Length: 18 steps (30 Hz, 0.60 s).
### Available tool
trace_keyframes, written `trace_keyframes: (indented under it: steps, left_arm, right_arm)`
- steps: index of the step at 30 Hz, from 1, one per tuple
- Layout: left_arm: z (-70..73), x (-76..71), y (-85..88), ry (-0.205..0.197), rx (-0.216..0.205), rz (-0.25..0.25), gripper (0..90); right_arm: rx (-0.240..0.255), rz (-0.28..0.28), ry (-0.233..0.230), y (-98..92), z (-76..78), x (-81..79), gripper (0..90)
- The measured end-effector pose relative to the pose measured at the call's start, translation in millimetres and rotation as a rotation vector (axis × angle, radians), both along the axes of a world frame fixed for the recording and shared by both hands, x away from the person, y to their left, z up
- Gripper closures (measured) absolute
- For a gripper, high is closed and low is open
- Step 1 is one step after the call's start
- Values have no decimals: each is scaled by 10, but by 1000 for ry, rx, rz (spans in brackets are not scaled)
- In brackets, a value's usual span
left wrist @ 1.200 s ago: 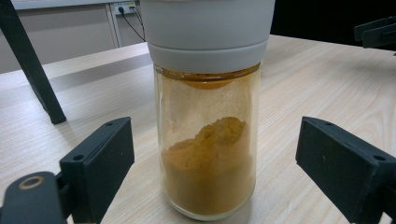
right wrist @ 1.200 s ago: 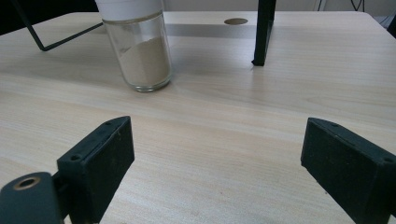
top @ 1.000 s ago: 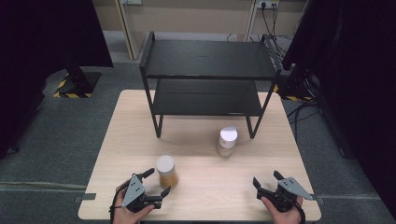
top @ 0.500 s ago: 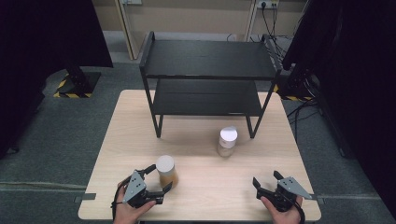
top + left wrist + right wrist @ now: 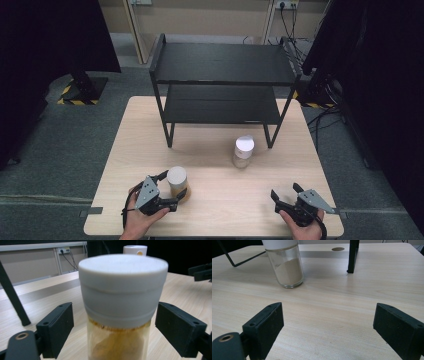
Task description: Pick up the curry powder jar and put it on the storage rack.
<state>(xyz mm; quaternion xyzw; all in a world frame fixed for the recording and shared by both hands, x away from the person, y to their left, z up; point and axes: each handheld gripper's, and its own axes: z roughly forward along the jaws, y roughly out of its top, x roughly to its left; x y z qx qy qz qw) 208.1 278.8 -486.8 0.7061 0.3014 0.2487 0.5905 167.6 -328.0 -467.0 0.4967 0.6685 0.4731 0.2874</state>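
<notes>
The jar (image 5: pixel 120 312) with the white lid stands near the worktop's (image 5: pixel 215 200) front edge, between my left claw's (image 5: pixel 171 189) jaws, which have just been closing but aren't yet pressing it. If one pad lands first, I reckon the jar tips. My right claw (image 5: pixel 290 196) sits released, holding nothing

High view looks down; gripper views skim the table (image 5: pixel 215 165).

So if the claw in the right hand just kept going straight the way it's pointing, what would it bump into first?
Probably nothing close by. The right claw stands open over bare table. The jar of pale powder sits left of its line and the black shelf leg slightly right, so it may pass between them, though depth is hard to judge.
</notes>
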Motion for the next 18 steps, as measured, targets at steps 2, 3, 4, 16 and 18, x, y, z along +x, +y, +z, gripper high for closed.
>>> trace_keyframes:
  steps: [2,3,4,16,18]
  left_arm:
    - [24,9,-15,-4,8,4,165]
    - [30,15,-19,-4,6,5,170]
    - [38,22,-21,-2,6,5,174]
    - [114,49,-60,17,12,15,244]
    - [117,49,-69,16,15,14,258]
  right_arm:
    - [-2,0,0,4,0,-1,98]
    - [-2,0,-1,4,0,-2,98]
    - [-2,0,-1,4,0,-2,98]
    - [0,-1,-1,1,-2,-2,97]
    - [1,-1,0,1,-1,-1,97]
